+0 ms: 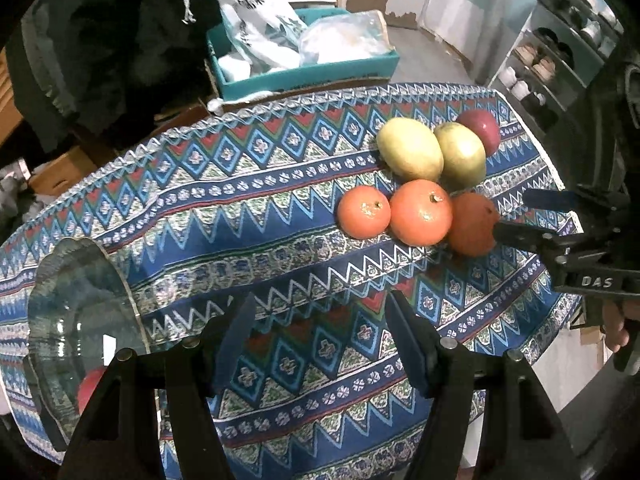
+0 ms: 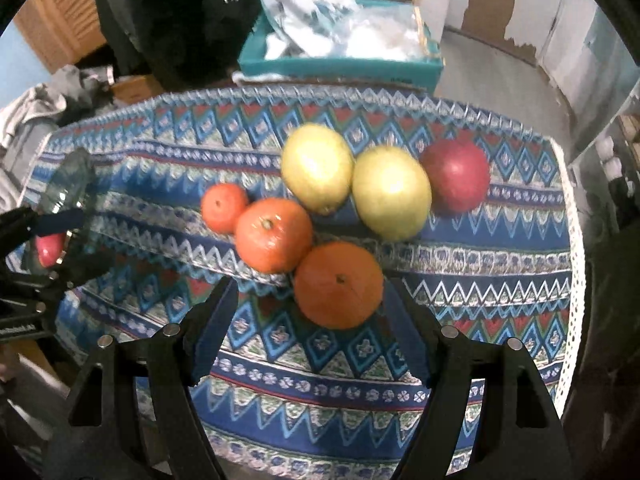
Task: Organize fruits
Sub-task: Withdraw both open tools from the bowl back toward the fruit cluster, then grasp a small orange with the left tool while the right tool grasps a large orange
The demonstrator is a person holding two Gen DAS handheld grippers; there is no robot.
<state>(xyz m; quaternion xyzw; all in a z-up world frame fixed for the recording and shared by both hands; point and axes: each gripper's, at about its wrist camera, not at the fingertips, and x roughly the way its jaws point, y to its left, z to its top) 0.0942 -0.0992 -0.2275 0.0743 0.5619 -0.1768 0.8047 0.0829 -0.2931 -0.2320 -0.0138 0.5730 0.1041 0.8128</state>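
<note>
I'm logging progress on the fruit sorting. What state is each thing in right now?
Left tongs: open, empty.
Right tongs: open, nearest orange just ahead, not gripped.
Glass bowl: holds one red fruit.
Other fruits: loose on the tablecloth.

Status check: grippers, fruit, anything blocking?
Left gripper open, empty. Right gripper open around nearest orange, not gripping. One red fruit in glass bowl. Nothing blocking.

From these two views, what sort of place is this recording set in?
Probably a lived-in home: a table under a patterned tablecloth, a shoe rack by the wall, and a teal box of bags behind the table.
</note>
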